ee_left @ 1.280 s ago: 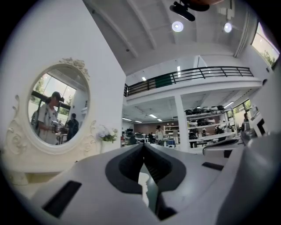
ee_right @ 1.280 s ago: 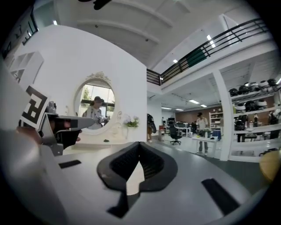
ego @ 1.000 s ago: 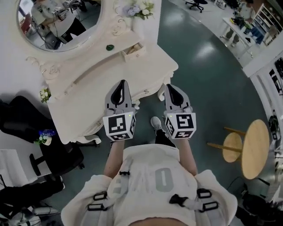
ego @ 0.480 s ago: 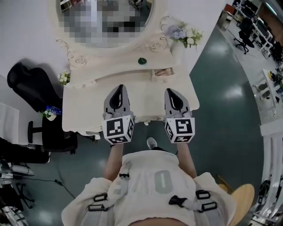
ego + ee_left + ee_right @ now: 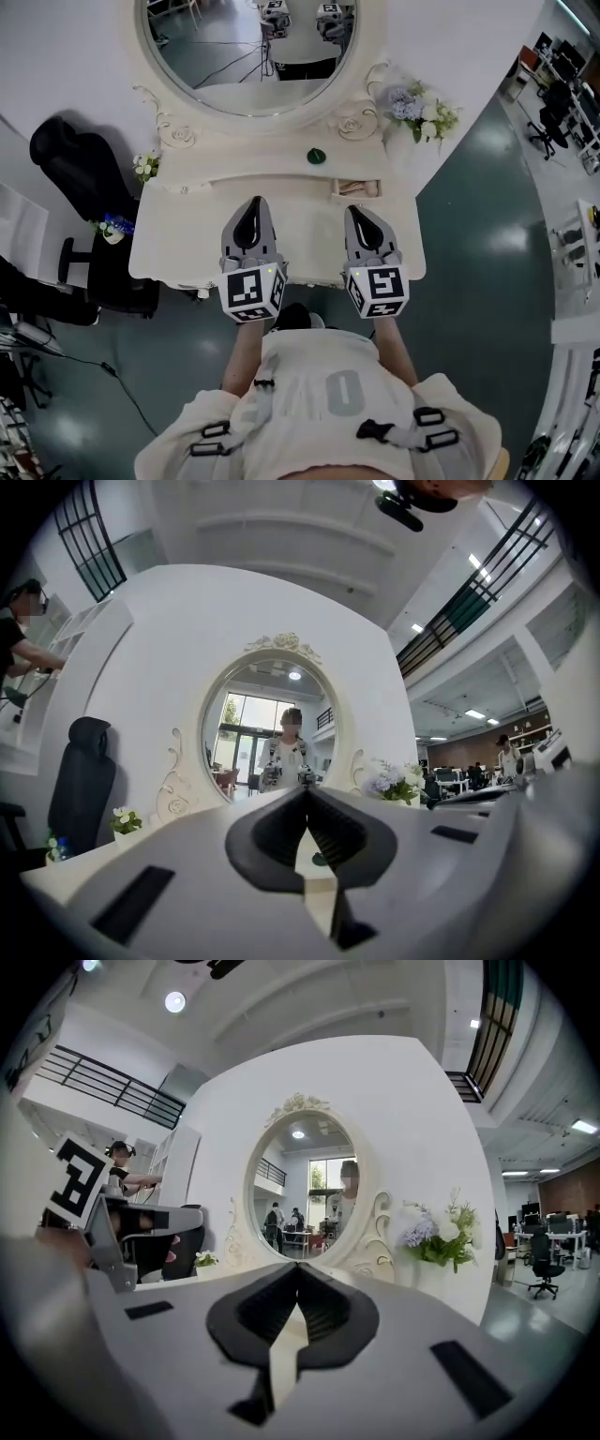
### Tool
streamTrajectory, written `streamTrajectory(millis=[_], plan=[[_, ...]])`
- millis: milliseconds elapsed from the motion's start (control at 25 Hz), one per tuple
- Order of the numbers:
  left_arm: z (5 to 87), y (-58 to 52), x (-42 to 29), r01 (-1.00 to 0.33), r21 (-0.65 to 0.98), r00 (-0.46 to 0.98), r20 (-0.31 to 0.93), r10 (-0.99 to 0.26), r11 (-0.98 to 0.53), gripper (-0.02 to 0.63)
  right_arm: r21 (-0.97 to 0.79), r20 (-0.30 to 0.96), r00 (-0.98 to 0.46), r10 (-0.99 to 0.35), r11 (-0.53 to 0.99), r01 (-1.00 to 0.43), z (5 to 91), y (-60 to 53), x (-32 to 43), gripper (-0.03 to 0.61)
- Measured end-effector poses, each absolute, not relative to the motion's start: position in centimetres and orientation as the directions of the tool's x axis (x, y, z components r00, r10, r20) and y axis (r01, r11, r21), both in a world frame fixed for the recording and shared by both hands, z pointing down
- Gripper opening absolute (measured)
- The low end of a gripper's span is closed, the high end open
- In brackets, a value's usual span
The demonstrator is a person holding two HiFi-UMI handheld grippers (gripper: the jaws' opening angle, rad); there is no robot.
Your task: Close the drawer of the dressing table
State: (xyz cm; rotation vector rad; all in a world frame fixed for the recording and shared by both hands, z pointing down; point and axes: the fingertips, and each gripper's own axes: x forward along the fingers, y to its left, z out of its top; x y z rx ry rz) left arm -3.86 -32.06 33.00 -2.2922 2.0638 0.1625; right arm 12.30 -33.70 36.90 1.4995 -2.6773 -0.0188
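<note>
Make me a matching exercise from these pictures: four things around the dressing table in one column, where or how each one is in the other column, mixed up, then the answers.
Things:
1. small drawer
2. green object
3. large bouquet
4. black chair

Place or state, as the head view shows it:
A. left of the dressing table
B. on the shelf below the mirror
C. pulled open
D. right of the mirror

Pairs: 1-C, 2-B, 3-D, 4-A

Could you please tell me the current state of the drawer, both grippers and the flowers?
drawer: open, pulled partway out.
left gripper: jaws together, holding nothing.
right gripper: jaws together, holding nothing.
flowers: standing upright.
</note>
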Motion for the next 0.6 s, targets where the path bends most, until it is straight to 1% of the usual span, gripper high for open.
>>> streamTrajectory(millis=[280, 600], plan=[[33.9, -33.0, -5.7, -0.996, 0.019, 0.086, -0.087, -0.993, -0.088, 0.018, 0.011, 0.049, -0.497, -0.867, 0.498, -0.867, 37.0, -35.4, 11.6, 0.008], [34.0, -34.1, -7.8, -0.995, 0.007, 0.094, -0.094, -0.991, -0.095, 0.018, 0.002, 0.052, -0.471, -0.88, 0.472, -0.882, 37.8, -36.5, 10.5, 0.008]])
